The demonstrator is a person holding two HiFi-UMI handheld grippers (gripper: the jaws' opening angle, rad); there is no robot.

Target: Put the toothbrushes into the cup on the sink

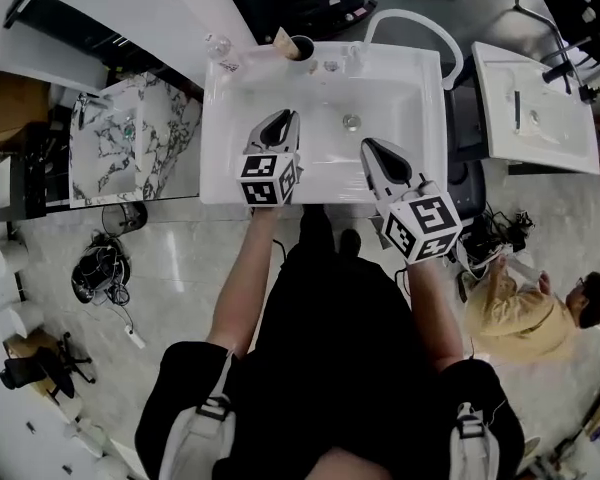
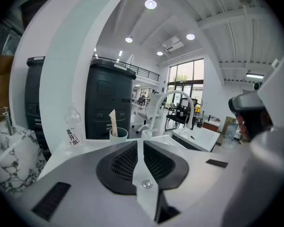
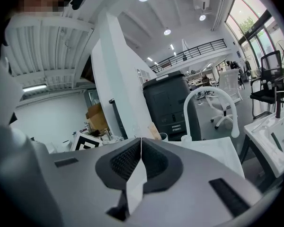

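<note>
Both tools hang over the white sink point(image 1: 225, 173), side by side; the left tool point(image 1: 283, 118) has its jaws a thin slit apart with nothing between them; the right tool point(image 1: 370, 148) has its jaws together at the tips, also empty; the cup point(image 1: 301, 47) stands on the sink's back ledge, near a clear bottle point(image 1: 220, 48), with 1 pale stick point(image 1: 284, 37) leaning in it.

cup point(image 1: 301, 47) on the sink point(image 1: 330, 173): inside hidden, and the tan piece point(image 1: 284, 38) sticking out is too small to name. bottle point(image 1: 220, 48) label unreadable from head view. marbled basin point(image 2: 12, 160) cut off at left gripper view's dark edge.
</note>
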